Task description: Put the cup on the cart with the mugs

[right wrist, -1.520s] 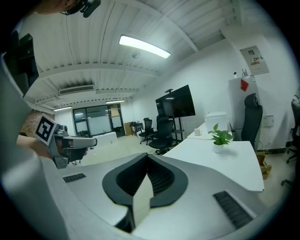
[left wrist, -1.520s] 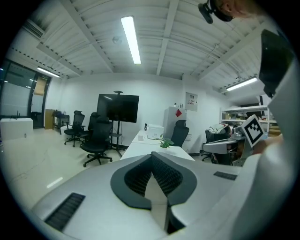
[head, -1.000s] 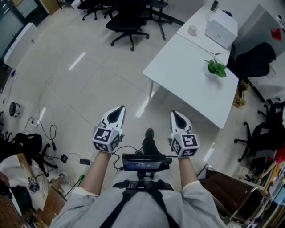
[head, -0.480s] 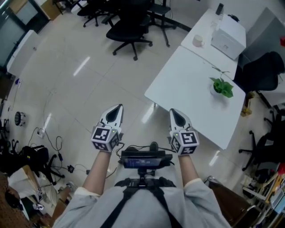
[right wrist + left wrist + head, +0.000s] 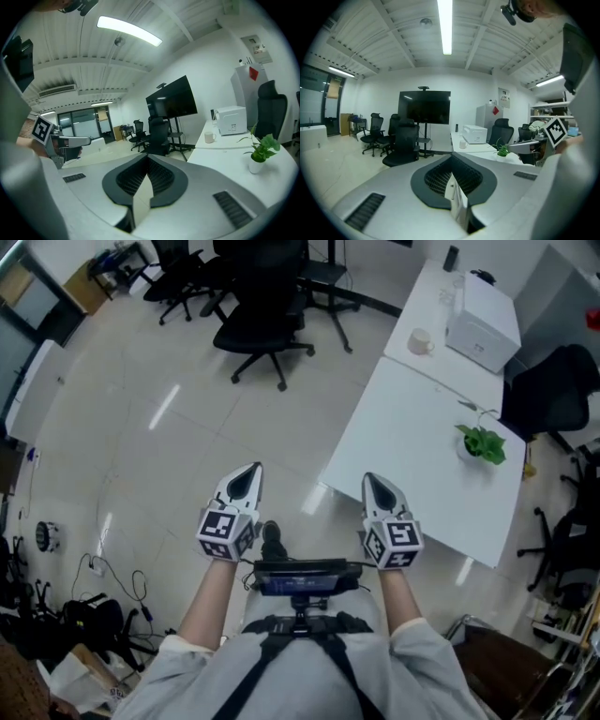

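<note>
A pale cup with a handle stands on the far white table; it also shows small in the left gripper view and the right gripper view. My left gripper and right gripper are held side by side above the floor, well short of the table. Both are shut with nothing between their jaws. No cart or mugs are in view.
A nearer white table carries a small potted plant. A white box-shaped machine sits by the cup. Black office chairs stand on the tiled floor ahead, another to the right. Cables and bags lie at the lower left.
The view has shifted forward toward the tables; the cup and plant now sit a little lower and further right. Both grippers hold the same shut pose.
</note>
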The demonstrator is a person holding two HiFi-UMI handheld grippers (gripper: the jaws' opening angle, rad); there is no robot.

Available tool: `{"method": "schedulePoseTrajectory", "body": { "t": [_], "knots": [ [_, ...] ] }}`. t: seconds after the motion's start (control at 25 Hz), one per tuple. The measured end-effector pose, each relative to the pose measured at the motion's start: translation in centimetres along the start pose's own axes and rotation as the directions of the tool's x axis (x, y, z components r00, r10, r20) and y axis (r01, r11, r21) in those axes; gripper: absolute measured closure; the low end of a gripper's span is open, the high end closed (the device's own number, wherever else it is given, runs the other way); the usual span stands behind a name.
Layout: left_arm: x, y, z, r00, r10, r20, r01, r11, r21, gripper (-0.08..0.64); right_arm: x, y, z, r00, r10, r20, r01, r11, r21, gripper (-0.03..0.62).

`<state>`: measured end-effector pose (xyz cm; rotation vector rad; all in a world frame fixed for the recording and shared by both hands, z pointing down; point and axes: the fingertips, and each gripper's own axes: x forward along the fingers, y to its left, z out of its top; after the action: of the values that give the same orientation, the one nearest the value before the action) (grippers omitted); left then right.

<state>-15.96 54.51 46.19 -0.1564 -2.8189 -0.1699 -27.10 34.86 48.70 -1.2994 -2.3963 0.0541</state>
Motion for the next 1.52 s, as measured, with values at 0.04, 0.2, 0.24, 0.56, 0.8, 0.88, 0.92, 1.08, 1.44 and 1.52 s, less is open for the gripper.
{"method": "schedulePoseTrajectory", "body": {
  "t": [0.04,0.2,0.24,0.56,0.8,0.88,0.92,1.08,1.44,1.52],
  "knots": [
    [0.8,1.1,0.2,1.0,-0.025,0.0,0.025,1.0,0.006,0.56,1.2,0.4,0.1,1.0,-0.023,0.003,0.023,1.0,0.007,0.586],
    [3.0,6.7,1.7,0.993,-0.116,0.0,0.116,0.993,0.029,0.56,5.6,3.7,0.7,0.994,-0.107,0.012,0.106,0.993,0.046,0.586],
    [3.6,8.1,1.9,0.991,-0.134,-0.003,0.134,0.99,0.029,0.56,6.7,4.5,1.0,0.992,-0.122,0.012,0.121,0.992,0.042,0.586],
    [8.6,15.9,3.3,0.967,-0.254,-0.034,0.255,0.965,0.057,0.56,14.0,6.7,2.4,0.973,-0.231,0.01,0.23,0.971,0.062,0.586],
    [14.9,18.0,5.0,0.953,-0.298,-0.051,0.301,0.952,0.059,0.56,18.7,4.1,4.6,0.961,-0.276,0.01,0.275,0.959,0.07,0.586],
    [17.7,18.0,5.4,0.948,-0.314,-0.058,0.318,0.946,0.062,0.56,20.5,2.2,5.0,0.959,-0.284,0.014,0.282,0.956,0.083,0.586],
    [19.1,18.0,5.8,0.945,-0.321,-0.06,0.324,0.944,0.068,0.56,21.6,1.1,5.3,0.958,-0.287,0.018,0.285,0.954,0.09,0.586],
    [24.8,18.0,7.8,0.933,-0.349,-0.083,0.356,0.929,0.097,0.56,25.3,-2.9,7.4,0.945,-0.323,0.038,0.316,0.94,0.132,0.586],
    [36.5,13.0,11.7,0.892,-0.439,-0.108,0.452,0.879,0.153,0.56,28.3,-12.0,11.3,0.92,-0.384,0.074,0.364,0.909,0.201,0.586],
    [38.2,11.9,12.4,0.88,-0.462,-0.109,0.475,0.865,0.162,0.56,28.1,-13.6,12.2,0.907,-0.412,0.085,0.387,0.896,0.217,0.586]
  ]
}}
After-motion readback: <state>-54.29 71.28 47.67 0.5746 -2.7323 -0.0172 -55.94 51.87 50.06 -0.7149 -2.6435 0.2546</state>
